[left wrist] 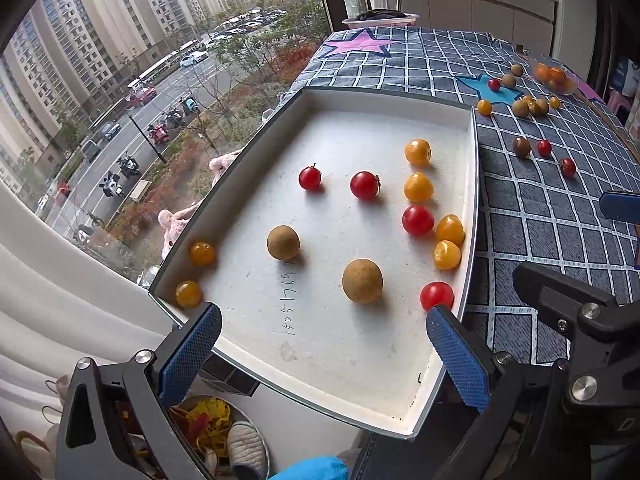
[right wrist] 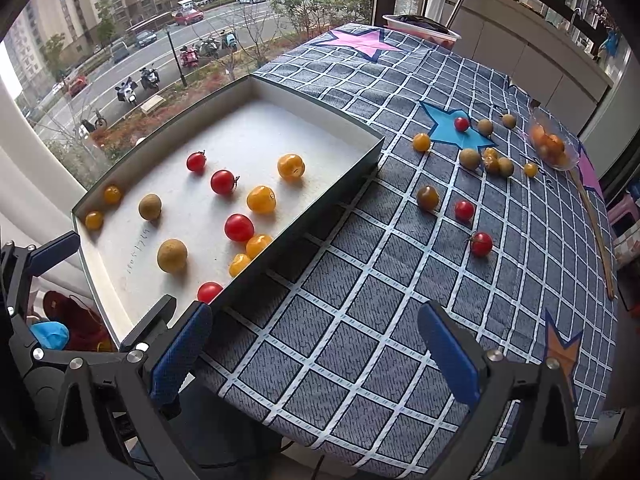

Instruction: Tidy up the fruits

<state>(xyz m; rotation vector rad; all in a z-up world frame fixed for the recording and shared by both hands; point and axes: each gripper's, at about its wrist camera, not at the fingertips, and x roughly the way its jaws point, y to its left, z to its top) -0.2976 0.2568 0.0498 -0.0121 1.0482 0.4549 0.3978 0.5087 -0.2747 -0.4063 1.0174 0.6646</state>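
Honestly, my worry starts closest to me: the white tray (left wrist: 280, 360) seems to overhang the desk (right wrist: 360, 320) edge on my side, so a careless nudge from either gripper could tip it or send the round fruit already in it rolling. My left gripper (left wrist: 322, 354) hovers over the tray's near end, spread wide and holding nothing, a red cherry tomato (left wrist: 437, 295) just beyond its right finger. My right gripper (right wrist: 314, 350) hangs low over the checked tablecloth (right wrist: 400, 280) beside the tray, equally wide and empty. Farther out, loose fruit lies scattered on the cloth, the nearest a stemmed red tomato (right wrist: 481, 243); pinched off-centre, it would likely squirt away.
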